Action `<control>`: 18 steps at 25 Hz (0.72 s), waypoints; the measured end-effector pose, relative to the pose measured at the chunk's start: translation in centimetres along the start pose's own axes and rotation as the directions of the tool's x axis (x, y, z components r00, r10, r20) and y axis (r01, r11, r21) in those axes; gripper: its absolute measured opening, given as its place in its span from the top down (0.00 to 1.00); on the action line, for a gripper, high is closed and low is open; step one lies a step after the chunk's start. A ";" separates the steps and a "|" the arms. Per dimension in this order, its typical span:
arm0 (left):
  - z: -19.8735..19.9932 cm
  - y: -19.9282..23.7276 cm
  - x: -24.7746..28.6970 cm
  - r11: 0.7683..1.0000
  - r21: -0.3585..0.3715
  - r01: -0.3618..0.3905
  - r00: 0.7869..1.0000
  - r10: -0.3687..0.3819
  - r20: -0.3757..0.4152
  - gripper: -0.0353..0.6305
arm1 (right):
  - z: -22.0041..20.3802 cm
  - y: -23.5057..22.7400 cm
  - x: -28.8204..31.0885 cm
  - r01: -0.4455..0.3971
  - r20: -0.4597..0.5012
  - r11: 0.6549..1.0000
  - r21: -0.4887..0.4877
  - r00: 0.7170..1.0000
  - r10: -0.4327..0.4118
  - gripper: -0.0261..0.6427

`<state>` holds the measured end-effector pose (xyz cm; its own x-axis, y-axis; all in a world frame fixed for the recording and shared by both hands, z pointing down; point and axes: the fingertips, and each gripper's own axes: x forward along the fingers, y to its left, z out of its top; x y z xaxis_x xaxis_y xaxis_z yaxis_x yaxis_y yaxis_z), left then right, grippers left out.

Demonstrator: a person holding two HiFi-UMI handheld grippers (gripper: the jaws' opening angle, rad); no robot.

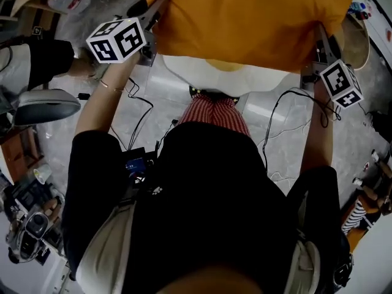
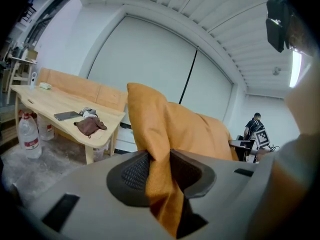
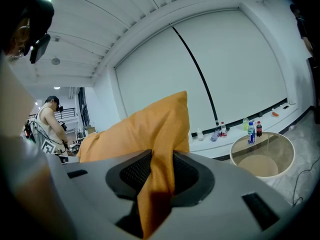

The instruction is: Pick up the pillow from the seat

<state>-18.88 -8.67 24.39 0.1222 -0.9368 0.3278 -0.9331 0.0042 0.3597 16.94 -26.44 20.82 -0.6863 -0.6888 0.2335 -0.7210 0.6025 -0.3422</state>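
An orange pillow hangs stretched between my two grippers, above a white seat in the head view. My left gripper is shut on the pillow's left corner. In the left gripper view the orange cloth is pinched between the dark pads of that gripper. On the other side, my right gripper is shut on the right corner. The right gripper view shows the pillow rising out of the closed jaws of that gripper. The pillow hides most of the seat.
A wooden table with a phone and a brown cloth stands to the left, with water bottles beside it. To the right is a round glass table with bottles. Cables lie on the floor. A person stands farther off.
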 end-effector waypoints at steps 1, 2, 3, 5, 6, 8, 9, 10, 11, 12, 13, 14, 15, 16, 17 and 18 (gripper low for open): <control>0.4 -0.3 0.0 1.000 0.005 0.002 1.000 -0.002 0.002 0.76 | 0.2 0.0 -0.1 -0.002 0.004 1.000 0.002 1.000 0.002 0.77; 0.7 -0.5 0.0 1.000 0.010 0.002 1.000 -0.002 0.002 0.76 | 0.4 0.0 -0.2 -0.004 0.005 1.000 0.005 1.000 0.004 0.77; 1.0 -0.7 -0.1 1.000 0.018 0.001 1.000 -0.001 0.003 0.76 | 0.5 0.0 -0.3 -0.005 0.007 1.000 0.007 1.000 0.005 0.77; 1.7 -1.0 -0.3 0.999 0.034 -0.003 1.000 0.002 0.007 0.76 | 0.7 0.0 -0.4 -0.009 0.015 1.000 0.013 1.000 0.009 0.77; 2.1 -1.2 -0.5 0.999 0.042 -0.004 1.000 0.004 0.012 0.76 | 0.8 0.1 -0.5 -0.012 0.019 1.000 0.016 1.000 0.012 0.77; 2.8 -1.6 -0.7 0.998 0.056 -0.007 1.000 0.006 0.020 0.76 | 1.1 0.2 -0.6 -0.019 0.026 1.000 0.021 1.000 0.018 0.77; 3.1 -1.8 -0.8 0.998 0.060 -0.008 1.000 0.006 0.025 0.76 | 1.4 0.1 -0.6 -0.023 0.029 0.999 0.023 0.999 0.022 0.77; 3.4 -2.0 -0.8 0.998 0.063 -0.009 1.000 0.007 0.028 0.76 | 1.7 0.1 -0.6 -0.027 0.033 0.999 0.024 0.999 0.026 0.77; 3.7 -2.2 -0.8 0.998 0.066 -0.009 0.999 0.007 0.031 0.76 | 2.0 0.1 -0.6 -0.030 0.037 0.999 0.025 0.999 0.029 0.77; 4.0 -2.4 -0.9 0.998 0.068 -0.008 0.999 0.006 0.033 0.76 | 2.3 0.1 -0.7 -0.033 0.041 0.999 0.025 0.999 0.031 0.77; 4.2 -2.6 -0.9 0.997 0.071 -0.007 0.999 0.004 0.034 0.76 | 2.6 0.0 -0.7 -0.034 0.045 0.999 0.025 0.998 0.033 0.77; 4.5 -2.9 -1.0 0.997 0.073 -0.006 0.999 0.003 0.036 0.76 | 2.9 0.0 -0.8 -0.036 0.049 0.999 0.025 0.998 0.035 0.77; 4.8 -3.1 -1.0 0.997 0.076 -0.005 0.999 0.002 0.038 0.76 | 3.2 0.0 -0.9 -0.038 0.052 0.999 0.025 0.998 0.037 0.77; 5.0 -3.3 -1.1 0.997 0.079 -0.005 0.999 0.002 0.040 0.76 | 3.4 0.0 -1.0 -0.040 0.055 0.999 0.026 0.998 0.038 0.77; 5.3 -3.5 -1.2 0.997 0.081 -0.004 0.999 0.000 0.043 0.76 | 3.7 0.0 -1.2 -0.042 0.059 0.999 0.026 0.997 0.040 0.77; 5.5 -3.8 -1.2 0.996 0.084 -0.002 0.999 -0.002 0.047 0.76 | 4.0 0.0 -1.3 -0.043 0.064 0.999 0.026 0.997 0.041 0.77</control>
<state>-17.38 -9.45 17.78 0.1081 -0.9523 0.2852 -0.9585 -0.0238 0.2841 18.22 -27.17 16.87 -0.7081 -0.6876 0.1605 -0.6882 0.6211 -0.3750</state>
